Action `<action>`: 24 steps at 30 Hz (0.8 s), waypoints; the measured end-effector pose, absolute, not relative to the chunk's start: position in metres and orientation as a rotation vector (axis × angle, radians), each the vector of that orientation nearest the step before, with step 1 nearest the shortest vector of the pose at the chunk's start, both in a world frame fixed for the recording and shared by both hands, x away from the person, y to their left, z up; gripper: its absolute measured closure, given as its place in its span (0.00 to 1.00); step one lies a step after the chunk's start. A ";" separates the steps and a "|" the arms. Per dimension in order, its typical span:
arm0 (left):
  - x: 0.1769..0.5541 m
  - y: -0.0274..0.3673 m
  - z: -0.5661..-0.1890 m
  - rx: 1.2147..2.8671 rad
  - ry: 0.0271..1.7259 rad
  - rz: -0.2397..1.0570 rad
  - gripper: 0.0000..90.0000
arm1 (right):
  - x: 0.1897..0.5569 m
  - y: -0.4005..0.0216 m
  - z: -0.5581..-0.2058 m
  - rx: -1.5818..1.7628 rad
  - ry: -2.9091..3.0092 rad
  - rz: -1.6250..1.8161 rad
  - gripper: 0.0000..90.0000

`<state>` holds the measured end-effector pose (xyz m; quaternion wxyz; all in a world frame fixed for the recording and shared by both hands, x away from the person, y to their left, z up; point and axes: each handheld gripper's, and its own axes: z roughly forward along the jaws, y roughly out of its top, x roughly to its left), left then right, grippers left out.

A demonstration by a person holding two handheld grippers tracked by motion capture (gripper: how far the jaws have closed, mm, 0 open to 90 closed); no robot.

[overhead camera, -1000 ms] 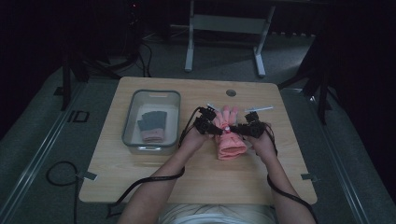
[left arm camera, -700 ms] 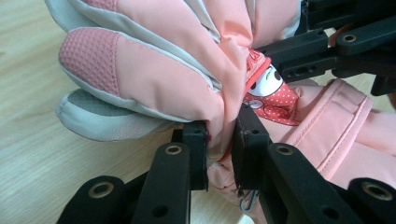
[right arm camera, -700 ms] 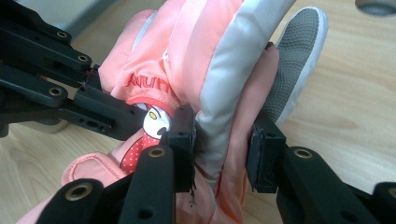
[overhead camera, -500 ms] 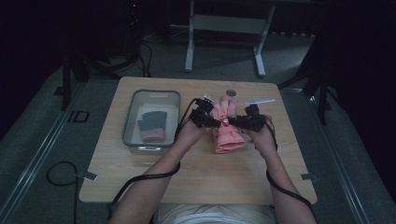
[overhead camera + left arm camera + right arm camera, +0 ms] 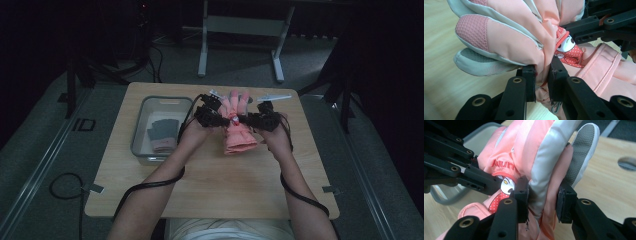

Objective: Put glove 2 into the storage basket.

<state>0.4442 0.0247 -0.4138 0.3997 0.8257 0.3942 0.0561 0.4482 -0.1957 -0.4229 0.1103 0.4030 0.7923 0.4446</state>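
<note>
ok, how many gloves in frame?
2, maybe more. A pink glove is held over the table between both grippers; a grey glove lies in the clear bin, with something pinkish under it that may be another.

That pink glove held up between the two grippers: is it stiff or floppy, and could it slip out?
The glove is probably soft and floppy: its cuff hangs down and the fabric bunches where the left gripper pinches it. It looks padded, so likely light. The right gripper squeezes thick folds, so slipping seems unlikely.
</note>
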 end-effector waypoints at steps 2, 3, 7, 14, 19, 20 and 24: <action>0.444 0.032 -0.407 2.082 1.002 0.161 0.87 | 0.450 -0.189 -0.416 1.165 2.328 1.322 0.75; 0.444 0.037 -0.402 2.081 1.007 0.173 0.87 | 0.452 -0.185 -0.413 1.155 2.328 1.330 0.75; 0.443 0.053 -0.393 2.061 1.027 0.188 0.87 | 0.456 -0.169 -0.402 1.120 2.337 1.342 0.75; 0.441 0.083 -0.384 2.034 1.067 0.217 0.87 | 0.464 -0.138 -0.389 1.055 2.372 1.346 0.75; 0.437 0.108 -0.378 2.020 1.104 0.248 0.87 | 0.469 -0.113 -0.385 1.021 2.398 1.368 0.75; 0.436 0.113 -0.377 2.016 1.115 0.257 0.87 | 0.469 -0.108 -0.384 1.015 2.404 1.374 0.75; 0.433 0.133 -0.375 2.007 1.154 0.272 0.87 | 0.472 -0.085 -0.381 0.984 2.431 1.365 0.75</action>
